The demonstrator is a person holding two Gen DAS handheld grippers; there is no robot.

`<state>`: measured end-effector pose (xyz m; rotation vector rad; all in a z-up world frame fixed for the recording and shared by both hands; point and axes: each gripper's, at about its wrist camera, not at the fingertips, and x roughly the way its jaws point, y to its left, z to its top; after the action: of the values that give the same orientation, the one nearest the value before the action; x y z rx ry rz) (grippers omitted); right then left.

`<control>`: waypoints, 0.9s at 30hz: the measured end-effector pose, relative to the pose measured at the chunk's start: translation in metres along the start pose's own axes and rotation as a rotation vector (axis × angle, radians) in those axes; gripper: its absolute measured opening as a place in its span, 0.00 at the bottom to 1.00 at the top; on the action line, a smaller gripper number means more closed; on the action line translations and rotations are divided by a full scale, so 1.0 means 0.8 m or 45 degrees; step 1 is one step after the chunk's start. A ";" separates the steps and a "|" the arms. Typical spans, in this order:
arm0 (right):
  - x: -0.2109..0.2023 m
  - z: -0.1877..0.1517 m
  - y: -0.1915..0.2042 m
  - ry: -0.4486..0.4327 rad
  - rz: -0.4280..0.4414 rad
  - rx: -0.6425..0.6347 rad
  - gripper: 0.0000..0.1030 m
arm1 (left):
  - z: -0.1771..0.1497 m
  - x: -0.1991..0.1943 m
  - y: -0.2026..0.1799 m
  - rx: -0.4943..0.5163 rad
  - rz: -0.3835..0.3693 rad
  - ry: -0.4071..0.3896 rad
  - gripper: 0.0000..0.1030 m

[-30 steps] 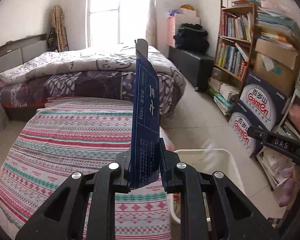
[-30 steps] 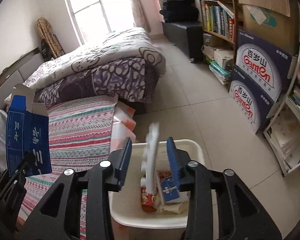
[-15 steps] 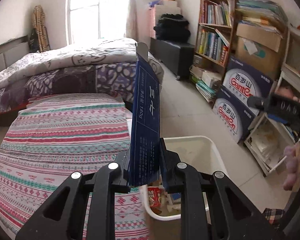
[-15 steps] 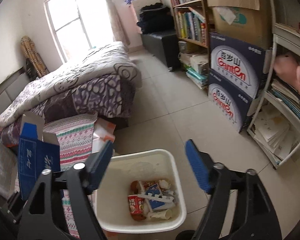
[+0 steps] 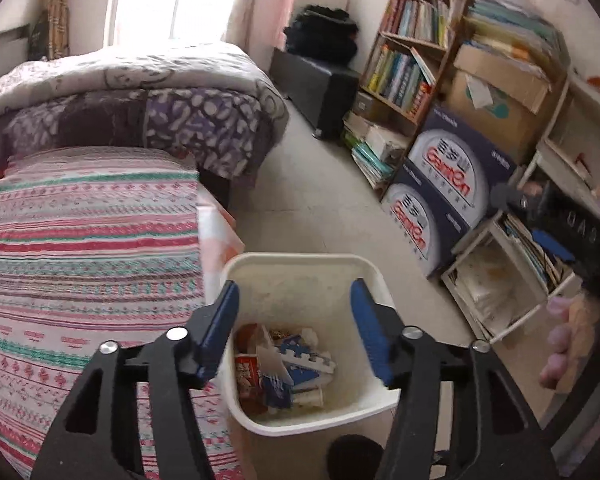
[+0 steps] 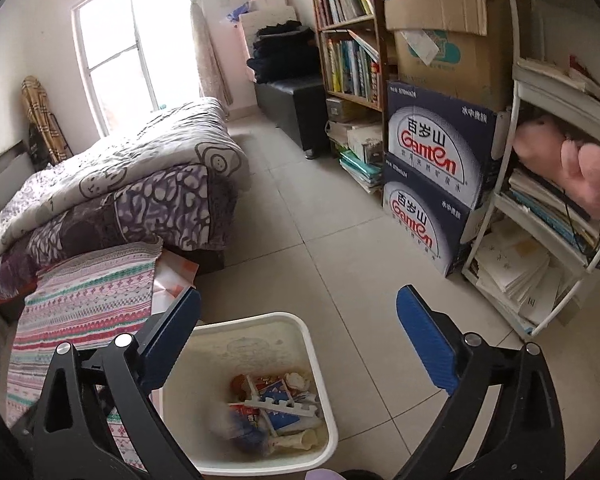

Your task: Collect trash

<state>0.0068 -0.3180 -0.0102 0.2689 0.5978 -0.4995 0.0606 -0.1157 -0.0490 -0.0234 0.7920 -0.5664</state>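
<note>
A white trash bin (image 5: 296, 268) stands on the floor beside the striped cloth; it also shows in the right wrist view (image 6: 260, 332). Inside lie wrappers, a white notched plastic piece (image 6: 282, 408), a paper cup (image 5: 308, 398) and blue cartons (image 5: 278, 390). A blurred blue box (image 6: 236, 426) is at the bin's left inside. My left gripper (image 5: 296, 330) is open and empty above the bin. My right gripper (image 6: 298, 344) is open wide and empty above the bin's right side.
A table with a striped cloth (image 5: 80, 240) is left of the bin. A bed (image 6: 120, 188) lies behind. Blue water cartons (image 6: 432, 184), bookshelves (image 6: 348, 40) and a white rack (image 6: 540, 240) line the right. Tiled floor (image 6: 340, 216) runs between.
My left gripper swung right over the bin, opened and let go of the tall blue box, which dropped into the bin. My right gripper released the white plastic piece earlier and opened wider.
</note>
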 end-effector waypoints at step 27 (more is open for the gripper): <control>-0.054 -0.052 0.156 -0.179 0.118 -0.226 0.93 | 0.005 -0.138 0.100 -0.176 0.670 -0.351 0.93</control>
<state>0.0219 -0.1805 -0.0053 0.0915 0.4871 -0.3700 0.0388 0.0057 0.0090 -0.0189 0.5352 -0.0063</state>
